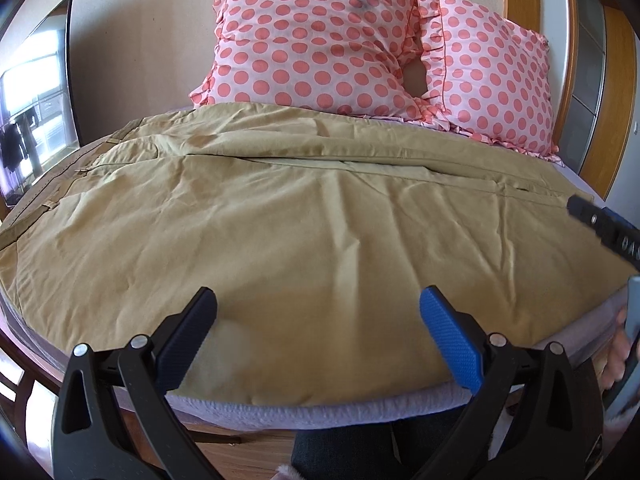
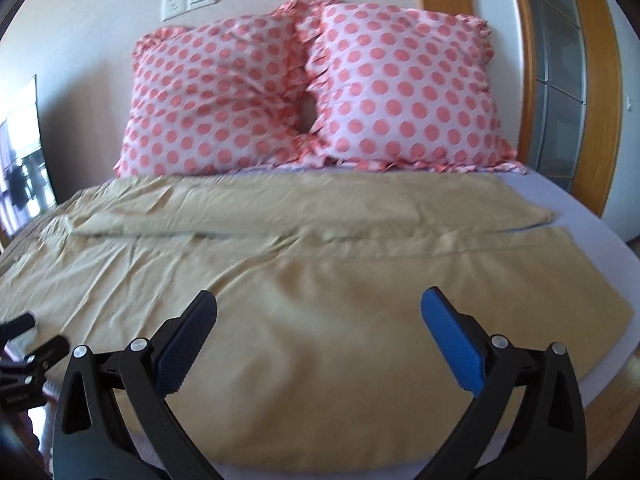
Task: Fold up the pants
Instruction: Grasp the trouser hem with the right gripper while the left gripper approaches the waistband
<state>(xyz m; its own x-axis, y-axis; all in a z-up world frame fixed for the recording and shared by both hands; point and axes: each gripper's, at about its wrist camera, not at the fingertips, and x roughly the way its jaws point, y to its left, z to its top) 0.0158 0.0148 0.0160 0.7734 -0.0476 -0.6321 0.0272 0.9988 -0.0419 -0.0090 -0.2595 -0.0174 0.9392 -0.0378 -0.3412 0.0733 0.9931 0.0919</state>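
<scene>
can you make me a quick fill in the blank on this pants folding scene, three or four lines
1. The pants spread on the bed are ____ in colour.
2. Behind them, ____ polka-dot pillows lean on the wall.
3. Both the left gripper and the right gripper have their jaws ____.
4. The pillows' dots are ____.

Missing words: tan; two; open; pink
</scene>
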